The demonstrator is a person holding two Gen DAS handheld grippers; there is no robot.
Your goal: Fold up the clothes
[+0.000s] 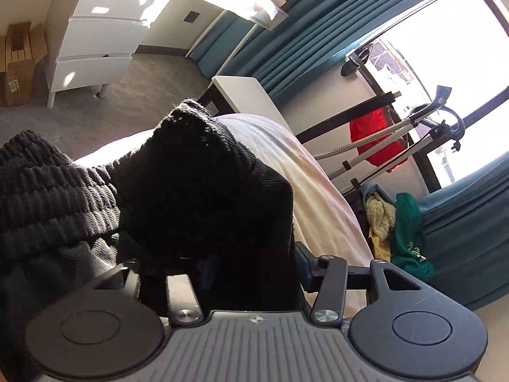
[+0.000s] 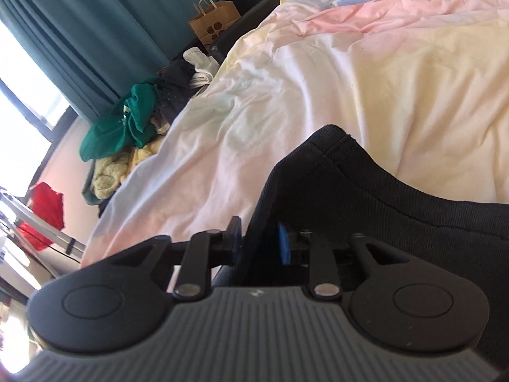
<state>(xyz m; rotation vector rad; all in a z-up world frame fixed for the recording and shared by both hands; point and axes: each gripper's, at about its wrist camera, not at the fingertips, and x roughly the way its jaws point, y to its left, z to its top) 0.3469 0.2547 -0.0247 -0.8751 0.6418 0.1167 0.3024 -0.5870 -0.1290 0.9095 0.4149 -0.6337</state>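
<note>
Black garment (image 1: 197,191) lies bunched on the bed (image 2: 350,79) near its window-side edge, draped over both grippers. Left gripper (image 1: 251,267) and right gripper (image 2: 261,242) fingers stand parted, cloth between, probably let go. Fold looks half-done; a clothes pile (image 2: 127,117) waits beside the bed.

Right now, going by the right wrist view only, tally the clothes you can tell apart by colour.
black garment: 1
green garment: 1
pale yellow fluffy garment: 1
dark grey garment: 1
white garment: 1
red garment: 1
Total: 6
</note>
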